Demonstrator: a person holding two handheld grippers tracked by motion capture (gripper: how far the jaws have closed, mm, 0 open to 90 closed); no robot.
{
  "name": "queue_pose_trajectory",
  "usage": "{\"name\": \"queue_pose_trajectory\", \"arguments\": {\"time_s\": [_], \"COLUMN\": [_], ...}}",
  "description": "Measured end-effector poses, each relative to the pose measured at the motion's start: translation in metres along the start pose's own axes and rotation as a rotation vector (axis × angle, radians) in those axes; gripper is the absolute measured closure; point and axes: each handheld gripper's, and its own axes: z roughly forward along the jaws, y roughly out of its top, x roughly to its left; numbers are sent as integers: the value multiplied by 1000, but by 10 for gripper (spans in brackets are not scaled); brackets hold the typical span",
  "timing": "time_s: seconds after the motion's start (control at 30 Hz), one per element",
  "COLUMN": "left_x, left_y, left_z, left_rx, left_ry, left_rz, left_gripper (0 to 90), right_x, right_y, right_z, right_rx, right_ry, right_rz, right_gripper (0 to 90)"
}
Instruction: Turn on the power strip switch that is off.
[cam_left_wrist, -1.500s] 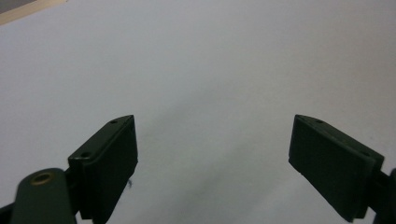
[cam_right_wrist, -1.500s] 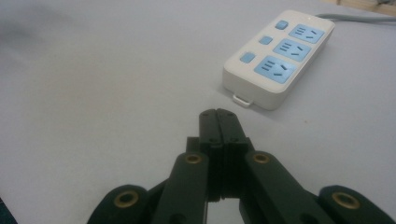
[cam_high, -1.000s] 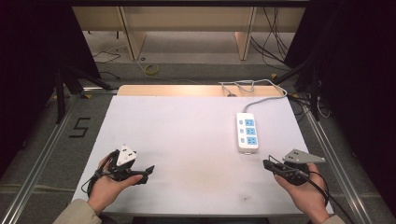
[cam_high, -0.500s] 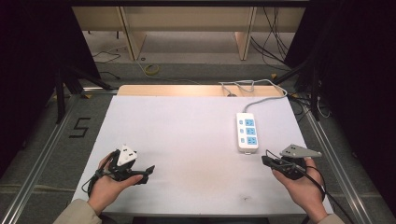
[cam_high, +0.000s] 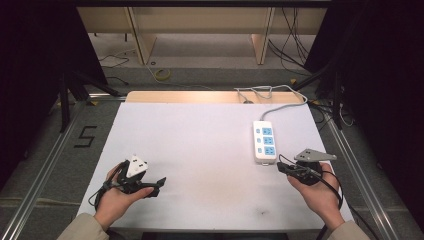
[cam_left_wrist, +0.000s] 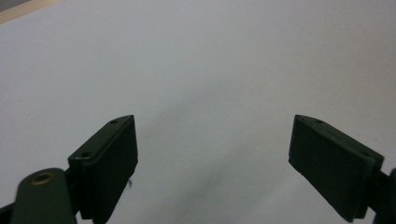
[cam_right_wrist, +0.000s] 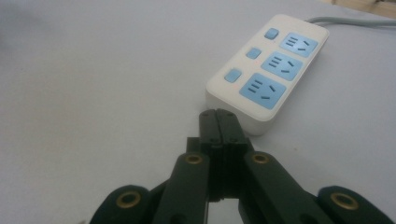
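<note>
Two hand-held grippers low over a white table, the right one at a power strip.

The right gripper (cam_right_wrist: 218, 113), jaws pressed together with nothing between them, points its tip at the near end of the white power strip (cam_high: 264, 141) with three blue sockets, just beside it; whether they touch is unclear. The strip lies right of centre, its grey cable (cam_high: 280, 104) running to the far edge. The left gripper (cam_left_wrist: 212, 156), jaws spread wide and empty, sits over the bare table (cam_high: 200, 145) at near left.

High cam overhead; gripper cams tabletop-close
</note>
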Motion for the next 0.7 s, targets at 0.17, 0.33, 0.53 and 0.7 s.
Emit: {"name": "queue_pose_trajectory", "arguments": {"time_s": [0.17,0.33,0.53,0.7], "left_x": [0,0,0,-1], "left_y": [1,1,1,1], "left_z": [1,1,1,1], "left_rx": [4,4,7,8], "left_ry": [-2,-1,-2,-2], "left_rz": [8,7,8,10], "left_gripper": [151,150,151,151], "right_x": [-1,-4,-8,-11], "right_y": [6,11,17,21], "right_z": [6,9,15,19], "right_rx": [4,3,7,11], "right_ry": [-1,-8,-21,-26], "right_rz": [2,6,7,12], "right_gripper": [900,900,900,900]}}
